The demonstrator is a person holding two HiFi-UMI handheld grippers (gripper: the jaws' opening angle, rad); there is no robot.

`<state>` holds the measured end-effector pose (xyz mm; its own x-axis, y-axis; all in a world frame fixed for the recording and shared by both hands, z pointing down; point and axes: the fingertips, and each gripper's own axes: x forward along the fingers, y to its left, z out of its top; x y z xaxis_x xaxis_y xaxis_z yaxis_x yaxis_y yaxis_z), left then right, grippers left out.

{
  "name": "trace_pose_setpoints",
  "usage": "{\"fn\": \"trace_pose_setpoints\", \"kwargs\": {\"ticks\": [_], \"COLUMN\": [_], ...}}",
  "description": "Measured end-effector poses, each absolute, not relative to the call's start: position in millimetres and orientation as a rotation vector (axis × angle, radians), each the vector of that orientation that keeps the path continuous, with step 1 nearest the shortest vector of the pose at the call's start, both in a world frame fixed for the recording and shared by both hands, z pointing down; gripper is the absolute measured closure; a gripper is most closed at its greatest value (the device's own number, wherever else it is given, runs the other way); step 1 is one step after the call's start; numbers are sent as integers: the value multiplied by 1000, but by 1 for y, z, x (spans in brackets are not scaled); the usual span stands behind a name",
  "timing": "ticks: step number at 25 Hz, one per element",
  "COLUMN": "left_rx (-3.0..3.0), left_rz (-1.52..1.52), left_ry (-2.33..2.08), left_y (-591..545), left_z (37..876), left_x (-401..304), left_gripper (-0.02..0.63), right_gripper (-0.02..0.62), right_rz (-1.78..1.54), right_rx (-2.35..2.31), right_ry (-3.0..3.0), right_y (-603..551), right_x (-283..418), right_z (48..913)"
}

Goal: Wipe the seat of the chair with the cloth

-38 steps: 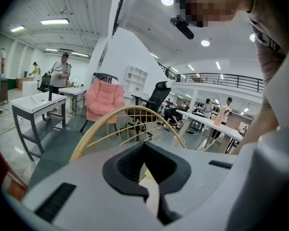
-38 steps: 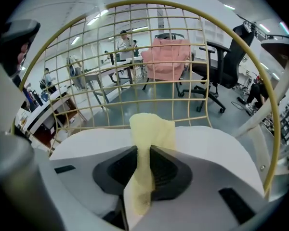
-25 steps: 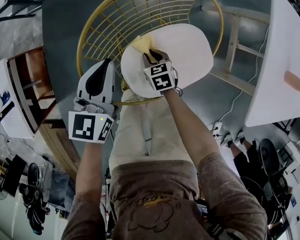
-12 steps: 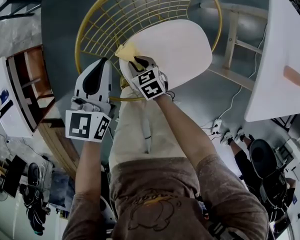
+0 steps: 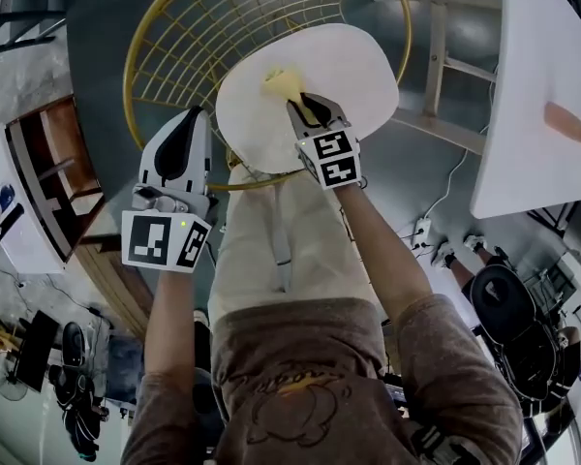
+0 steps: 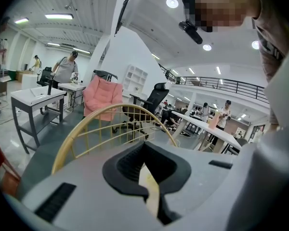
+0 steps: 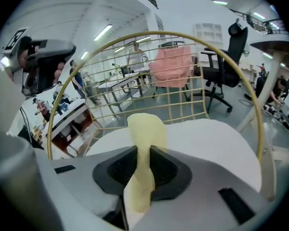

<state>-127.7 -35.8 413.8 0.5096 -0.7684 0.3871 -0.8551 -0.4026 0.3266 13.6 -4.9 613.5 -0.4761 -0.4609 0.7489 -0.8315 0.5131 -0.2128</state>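
The chair has a round white seat (image 5: 358,66) and a gold wire back (image 5: 203,27). My right gripper (image 5: 305,105) is shut on a yellow cloth (image 5: 284,83), which it presses on the seat's left-middle part. In the right gripper view the cloth (image 7: 144,143) sticks up from between the jaws of that gripper (image 7: 143,170), over the seat (image 7: 207,138). My left gripper (image 5: 182,139) hangs left of the seat, off it, jaws together and holding nothing. Its own view looks past the left gripper (image 6: 147,177) at the wire back (image 6: 101,124).
A white table (image 5: 542,85) stands at the right, with a wooden frame (image 5: 445,56) beside the chair. A wooden shelf (image 5: 58,163) is at the left. A power strip (image 5: 421,235) and a black office chair (image 5: 508,308) are on the floor at the lower right.
The right gripper slid the cloth to the seat's left edge, then back right toward its middle. The left gripper stayed beside the seat.
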Motion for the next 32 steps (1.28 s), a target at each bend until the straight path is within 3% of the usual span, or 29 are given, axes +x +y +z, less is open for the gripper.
{"fn": "trace_pose_setpoints", "kwargs": {"ticks": [9, 15, 32], "left_rx": [2302, 2319, 2320], "left_rz": [264, 277, 297], "left_ry": [-1277, -1261, -1260], "left_y": [-34, -33, -34], "left_z": [411, 410, 416], "left_x": [-108, -99, -96], "left_gripper": [597, 598, 597], "right_gripper": [500, 500, 500], "right_rz": [653, 629, 657], "right_rx": [1337, 1447, 1421], "right_ry": [-1963, -1853, -1801], "right_y": [-39, -54, -56], "right_x": [152, 209, 204], "right_z": [587, 589, 627]}}
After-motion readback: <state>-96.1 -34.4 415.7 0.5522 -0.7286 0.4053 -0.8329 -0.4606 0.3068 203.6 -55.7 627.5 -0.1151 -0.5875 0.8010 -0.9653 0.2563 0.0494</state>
